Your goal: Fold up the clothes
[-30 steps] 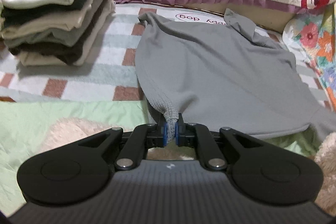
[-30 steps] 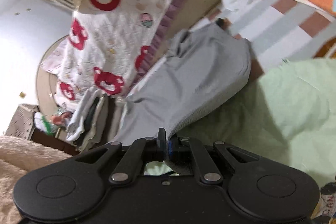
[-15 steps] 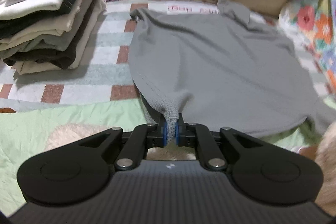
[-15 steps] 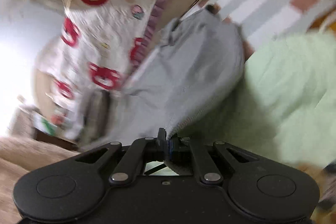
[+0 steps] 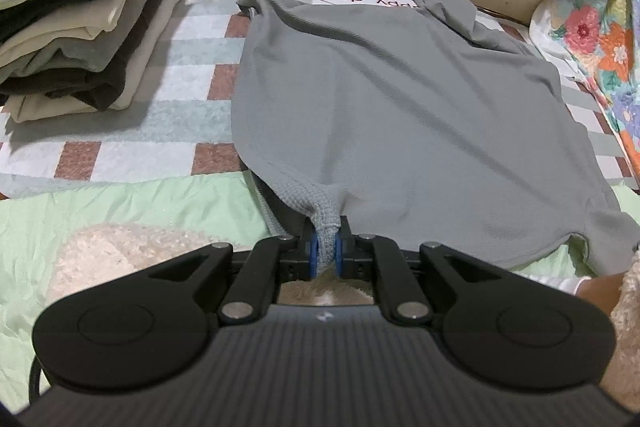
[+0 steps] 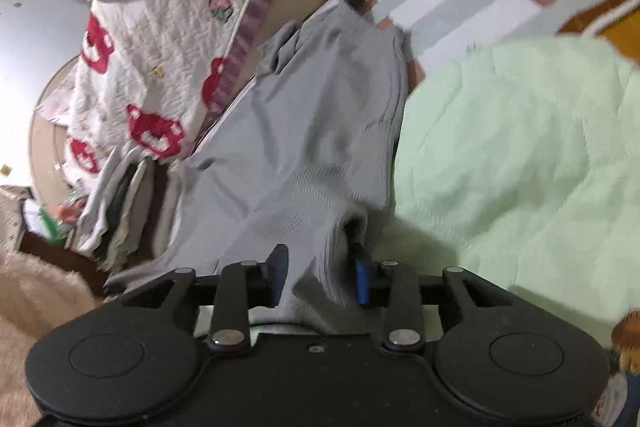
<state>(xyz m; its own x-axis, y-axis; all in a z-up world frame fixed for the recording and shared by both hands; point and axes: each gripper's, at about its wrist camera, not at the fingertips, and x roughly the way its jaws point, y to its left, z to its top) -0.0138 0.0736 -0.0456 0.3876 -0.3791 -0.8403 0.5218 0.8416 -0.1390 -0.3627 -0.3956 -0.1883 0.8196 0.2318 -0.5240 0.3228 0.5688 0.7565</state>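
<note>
A grey ribbed knit shirt [image 5: 400,115] lies spread, lightly wrinkled, on a checked pastel blanket [image 5: 140,131] beside a stack of folded clothes [image 5: 80,11]. The left gripper [image 5: 327,254] is clamped on its bunched hem. The right gripper [image 6: 320,279] has its jaws apart, with hem fabric lying loose between them.

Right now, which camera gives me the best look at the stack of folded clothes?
The left wrist view. The stack of folded clothes sits upright and sharp at upper left, its layers distinct, beside the grey shirt. The right wrist view shows the stack only small, tilted and partly hidden behind the shirt.
</note>
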